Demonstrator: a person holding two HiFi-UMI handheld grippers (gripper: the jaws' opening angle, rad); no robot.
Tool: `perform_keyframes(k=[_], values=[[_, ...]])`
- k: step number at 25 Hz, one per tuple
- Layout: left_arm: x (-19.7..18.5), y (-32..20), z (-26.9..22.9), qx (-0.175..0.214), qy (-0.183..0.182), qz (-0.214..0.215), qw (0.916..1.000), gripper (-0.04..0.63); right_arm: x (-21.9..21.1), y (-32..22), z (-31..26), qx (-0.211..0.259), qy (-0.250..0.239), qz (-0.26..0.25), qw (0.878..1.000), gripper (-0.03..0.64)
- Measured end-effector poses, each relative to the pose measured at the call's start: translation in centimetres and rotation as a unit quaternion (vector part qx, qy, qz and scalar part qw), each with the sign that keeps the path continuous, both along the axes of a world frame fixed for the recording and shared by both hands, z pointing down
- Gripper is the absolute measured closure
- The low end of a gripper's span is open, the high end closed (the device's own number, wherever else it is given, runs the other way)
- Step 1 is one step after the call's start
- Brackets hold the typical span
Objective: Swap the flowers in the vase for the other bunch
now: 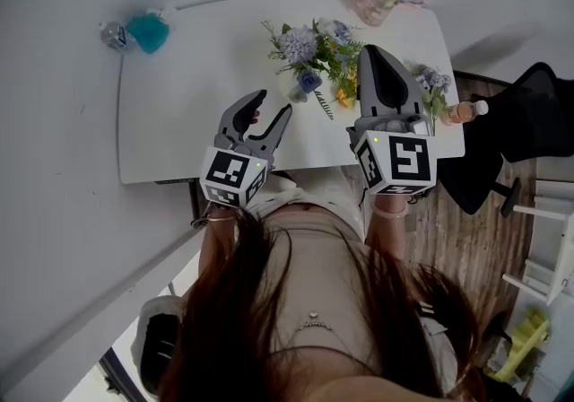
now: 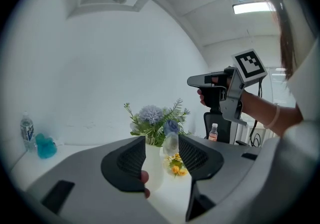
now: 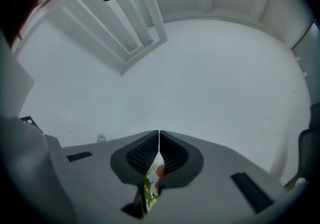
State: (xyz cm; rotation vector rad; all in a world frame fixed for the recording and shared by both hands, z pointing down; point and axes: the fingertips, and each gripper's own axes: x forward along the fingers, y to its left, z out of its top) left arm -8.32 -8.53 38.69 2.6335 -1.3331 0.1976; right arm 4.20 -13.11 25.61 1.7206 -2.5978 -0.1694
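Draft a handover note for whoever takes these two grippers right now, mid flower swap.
Left gripper: open, empty, aimed at the white vase, short of it.
Right gripper: shut, raised, aimed at the wall; a green-and-white scrap shows behind its pads, held or not I cannot tell.
Things: blue bunch in the white vase, mid table; purple bunch at the table's right edge.
Done: no swap visible yet.
Left: lift out the blue bunch, put the purple bunch in.
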Motion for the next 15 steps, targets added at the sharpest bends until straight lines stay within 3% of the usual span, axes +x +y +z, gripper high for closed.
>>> perform_keyframes(k=[15], values=[[1.5, -0.6, 3.1, -0.009, -0.028, 0.023, 0.9993, 0.296, 0.4, -1.7, 1.3, -0.008, 0.006, -0.001, 1.0, 0.591]])
